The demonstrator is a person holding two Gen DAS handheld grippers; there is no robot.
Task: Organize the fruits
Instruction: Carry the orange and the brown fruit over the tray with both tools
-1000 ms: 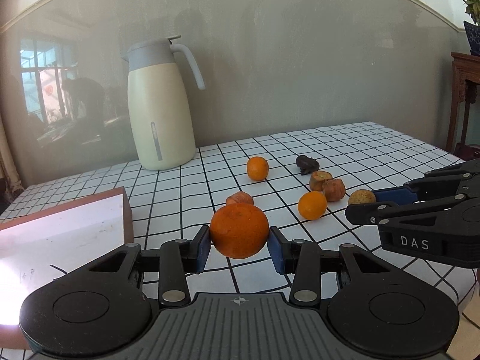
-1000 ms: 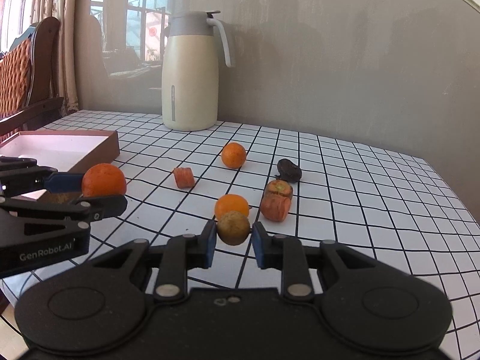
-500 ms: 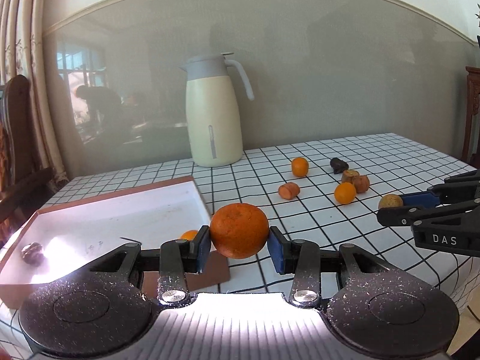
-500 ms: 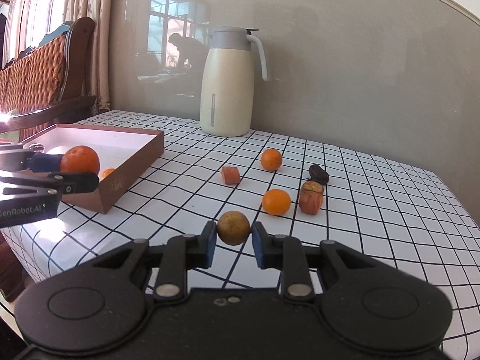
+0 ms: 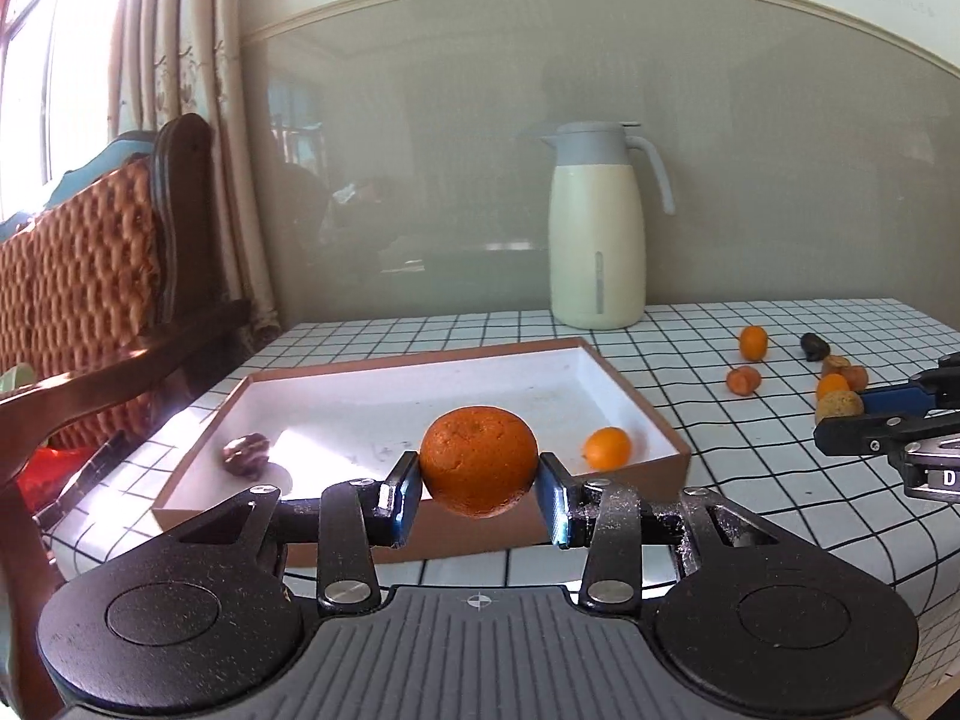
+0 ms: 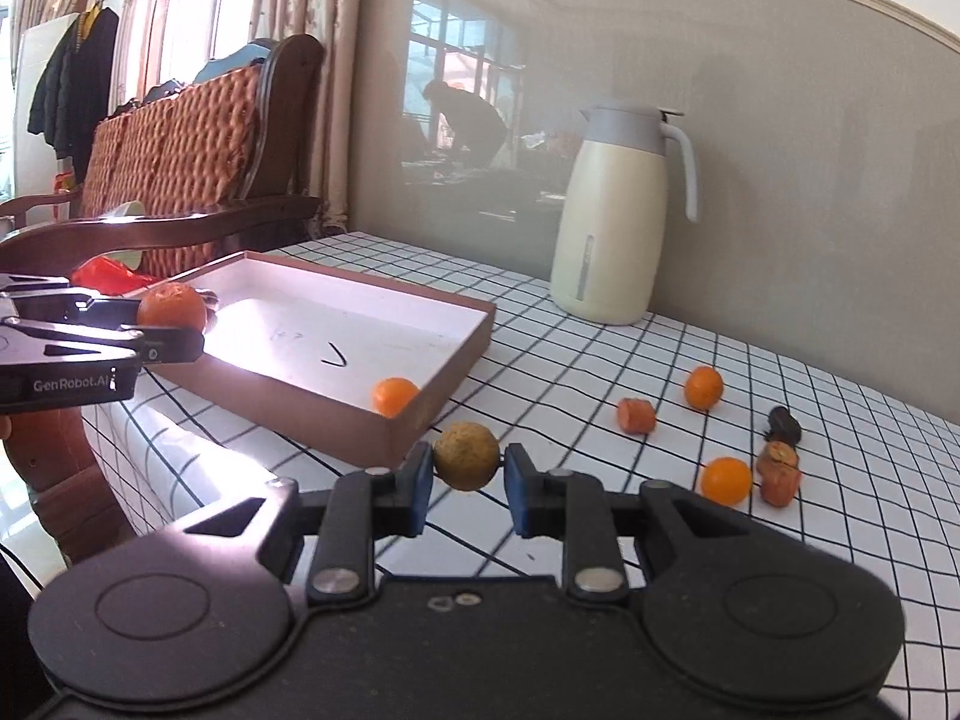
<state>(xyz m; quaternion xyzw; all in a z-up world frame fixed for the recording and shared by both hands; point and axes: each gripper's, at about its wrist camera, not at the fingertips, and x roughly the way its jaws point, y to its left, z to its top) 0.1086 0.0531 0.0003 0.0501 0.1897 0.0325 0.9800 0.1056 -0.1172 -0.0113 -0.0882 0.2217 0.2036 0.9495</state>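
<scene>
My left gripper point(image 5: 478, 495) is shut on a large orange point(image 5: 478, 459), held just in front of the near wall of a shallow brown box point(image 5: 636, 396) with a white floor. Inside the box lie a small orange fruit point(image 5: 607, 447) and a dark brown fruit point(image 5: 245, 452). My right gripper point(image 6: 467, 480) is shut on a round yellowish-brown fruit point(image 6: 467, 456), above the checked cloth near the box's corner point(image 6: 396, 426). The left gripper point(image 6: 171, 324) with its orange point(image 6: 171, 307) shows at the far left of the right wrist view.
Loose on the checked tablecloth point(image 6: 600, 360) lie two small oranges point(image 6: 704, 387) point(image 6: 726, 480), reddish pieces point(image 6: 636, 415) point(image 6: 779, 474) and a dark fruit point(image 6: 783, 422). A cream thermos jug point(image 6: 618, 216) stands by the wall. A wooden chair with woven cushion point(image 5: 78, 276) stands left of the table.
Both grippers have swung left with their fruits still held. The box has come into full view in front of the left gripper, and the loose fruits have slid to the right.
</scene>
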